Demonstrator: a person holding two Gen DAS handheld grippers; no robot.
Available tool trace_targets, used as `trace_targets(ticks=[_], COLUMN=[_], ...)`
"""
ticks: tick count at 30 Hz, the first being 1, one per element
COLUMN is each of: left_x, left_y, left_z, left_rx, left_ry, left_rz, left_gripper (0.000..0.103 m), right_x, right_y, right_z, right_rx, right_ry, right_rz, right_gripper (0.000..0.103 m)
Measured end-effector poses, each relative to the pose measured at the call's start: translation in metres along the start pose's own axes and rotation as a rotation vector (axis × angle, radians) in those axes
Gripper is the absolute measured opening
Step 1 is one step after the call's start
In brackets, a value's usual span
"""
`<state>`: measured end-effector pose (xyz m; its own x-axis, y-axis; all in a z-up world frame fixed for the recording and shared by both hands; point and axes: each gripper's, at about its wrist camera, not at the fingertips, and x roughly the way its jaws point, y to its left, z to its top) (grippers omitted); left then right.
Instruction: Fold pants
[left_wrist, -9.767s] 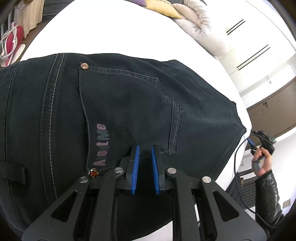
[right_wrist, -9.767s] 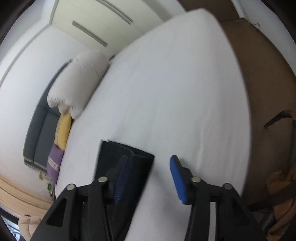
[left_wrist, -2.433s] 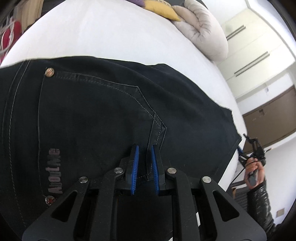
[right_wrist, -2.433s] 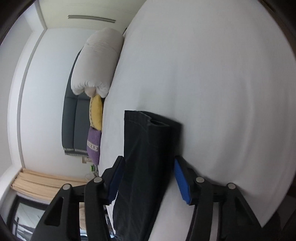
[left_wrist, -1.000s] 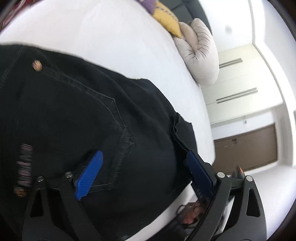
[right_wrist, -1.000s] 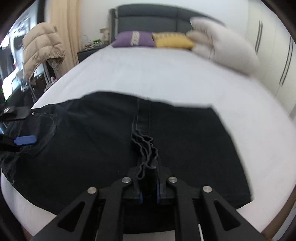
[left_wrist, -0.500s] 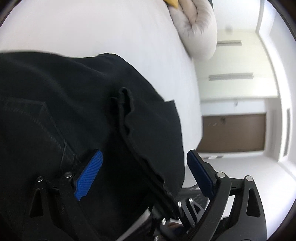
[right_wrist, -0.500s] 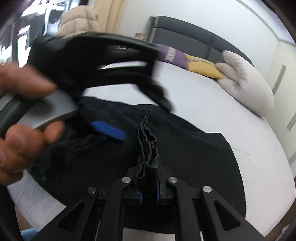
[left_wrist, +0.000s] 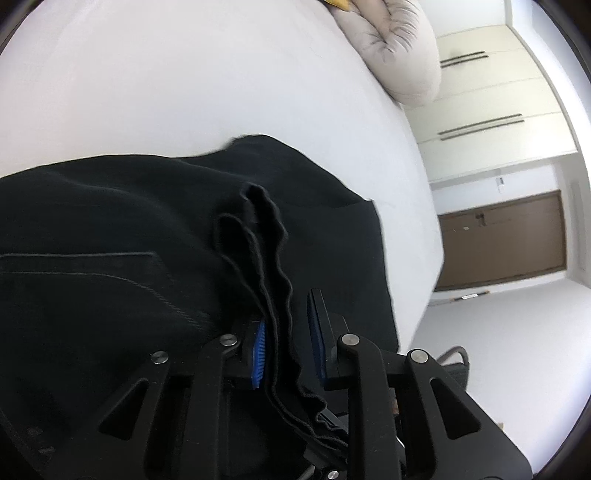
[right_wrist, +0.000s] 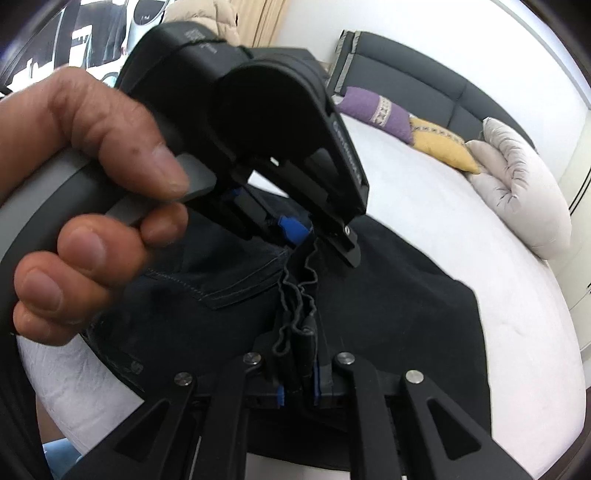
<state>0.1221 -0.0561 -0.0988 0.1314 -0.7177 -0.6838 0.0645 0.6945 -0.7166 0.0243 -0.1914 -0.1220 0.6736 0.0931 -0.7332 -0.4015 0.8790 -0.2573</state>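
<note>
Black denim pants (left_wrist: 122, 236) lie folded on the white bed (left_wrist: 184, 92). A bunched hem edge (left_wrist: 273, 277) stands up between the blue pads of my left gripper (left_wrist: 288, 343), whose jaws are narrowed around it with a small gap on the right side. My right gripper (right_wrist: 297, 384) is shut on the same bunched hem (right_wrist: 295, 314). In the right wrist view the left gripper (right_wrist: 314, 240) and the hand holding it (right_wrist: 85, 177) hover just above the hem, over the pants (right_wrist: 399, 295).
A beige rolled duvet (left_wrist: 399, 48) lies at the head of the bed, also in the right wrist view (right_wrist: 524, 188), beside yellow (right_wrist: 439, 144) and purple (right_wrist: 373, 110) pillows. White wardrobes (left_wrist: 491, 99) and a brown door (left_wrist: 502, 240) stand beyond the bed's right edge.
My left gripper let go of the pocket area, opened wide, moved over to the bunched hem and has narrowed around it. My right gripper closed on the hem and still holds it.
</note>
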Motion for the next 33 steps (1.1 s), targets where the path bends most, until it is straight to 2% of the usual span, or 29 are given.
trace_targets(ticks=[2,3,4,6,7,8,10,13,14,15,16,17,19,21,24,27,30,33], left_x=[0.005,0.006,0.004,-0.007,-0.014,-0.023,-0.032,-0.039,-0.036,-0.03,-0.021,-0.013,0.007,0.027,0.041,0.049,0.057,0.057], left_y=[0.005,0.013,0.016,0.019,0.019,0.018,0.009,-0.02,-0.033,-0.045,-0.057,-0.065,-0.072,-0.072,-0.064,-0.077,-0.084,-0.082], left_z=[0.001,-0.001,-0.003,-0.01,-0.014,-0.017,-0.022,-0.03,-0.033,-0.037,-0.042,-0.046,-0.056,-0.065,-0.071,-0.073,-0.077,-0.079], left_rx=[0.003,0.005,0.0,-0.01,-0.01,-0.005,0.027,0.132,0.174,0.217,0.263,0.288,0.345,0.351,0.373,0.439,0.447,0.444], left_ry=[-0.015,-0.018,-0.019,-0.041,-0.061,-0.09,-0.132,-0.181,-0.185,-0.182,-0.169,-0.159,-0.118,-0.057,-0.084,-0.07,-0.07,-0.07], left_rz=[0.073,0.09,0.089,0.093,0.123,0.169,0.223,0.251,0.256,0.264,0.275,0.289,0.343,0.383,0.391,0.465,0.497,0.5], left_gripper=[0.019,0.019,0.019,0.019,0.019,0.019,0.019,0.019,0.019,0.019,0.019,0.019,0.019,0.019,0.019,0.019,0.019,0.019], right_x=[0.016,0.023,0.024,0.02,0.018,0.014,0.003,-0.018,-0.025,-0.028,-0.031,-0.031,-0.031,-0.021,0.009,0.053,0.094,0.136], right_y=[0.002,0.003,0.003,-0.003,-0.007,-0.013,-0.027,-0.056,-0.076,-0.094,-0.112,-0.142,-0.179,-0.224,-0.266,-0.292,-0.299,-0.297], right_z=[-0.005,-0.01,-0.012,-0.014,-0.014,-0.014,-0.017,-0.026,-0.031,-0.034,-0.038,-0.043,-0.05,-0.053,-0.05,-0.039,-0.027,-0.029], right_rx=[0.001,-0.001,0.001,0.036,0.056,0.08,0.134,0.235,0.306,0.361,0.423,0.506,0.603,0.678,0.736,0.781,0.803,0.853], right_ry=[0.071,0.093,0.085,0.078,0.083,0.086,0.09,0.1,0.096,0.092,0.087,0.07,0.04,0.011,0.034,0.084,0.145,0.229], right_rz=[0.047,0.053,0.05,0.073,0.093,0.123,0.24,0.408,0.499,0.552,0.602,0.654,0.718,0.815,0.842,0.863,0.883,0.893], right_gripper=[0.019,0.019,0.019,0.03,0.046,0.069,0.084,0.081,0.072,0.066,0.056,0.054,0.048,0.045,0.042,0.04,0.04,0.039])
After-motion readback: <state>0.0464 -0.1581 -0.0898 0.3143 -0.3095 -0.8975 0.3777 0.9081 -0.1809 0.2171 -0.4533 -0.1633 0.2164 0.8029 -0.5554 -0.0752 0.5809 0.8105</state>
